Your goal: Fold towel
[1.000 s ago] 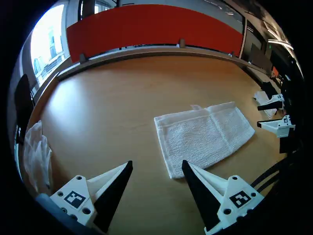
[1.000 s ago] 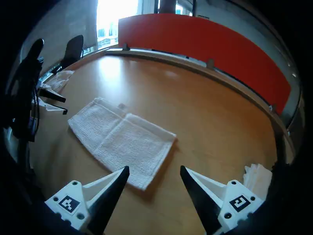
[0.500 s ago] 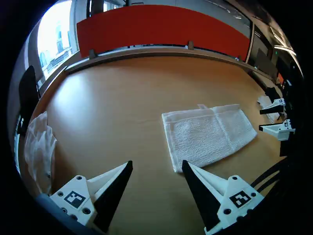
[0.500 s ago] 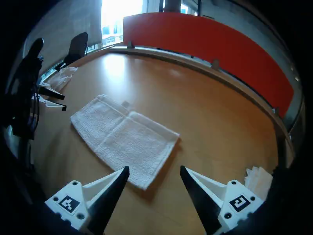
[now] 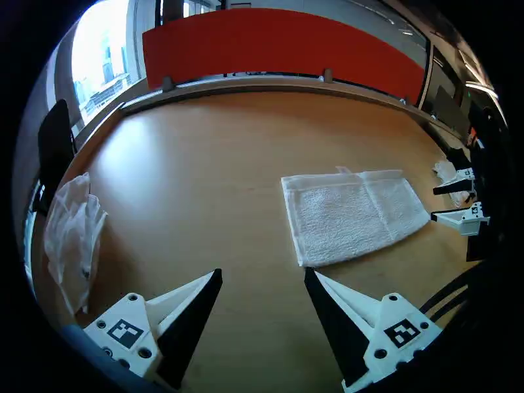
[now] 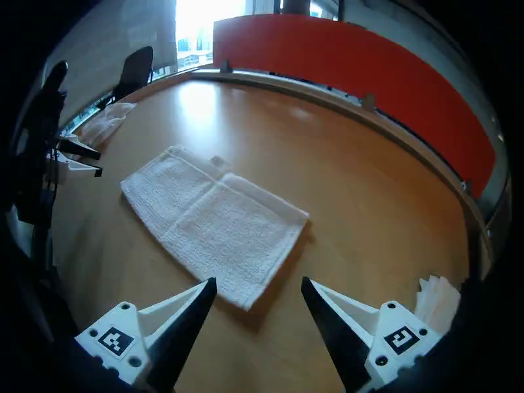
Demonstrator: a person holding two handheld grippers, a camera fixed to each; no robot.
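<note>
Towel folded flat on table

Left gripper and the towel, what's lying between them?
Just bare wooden table, seen in the left gripper view, between the open left gripper and the towel.

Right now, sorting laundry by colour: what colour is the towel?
White towel, clearest in the right gripper view.

One folded white towel; two claws, the left claw and the right claw, two fingers each; one wooden surface; one red divider panel; two crumpled white bundles, the first bundle, the second bundle
</note>
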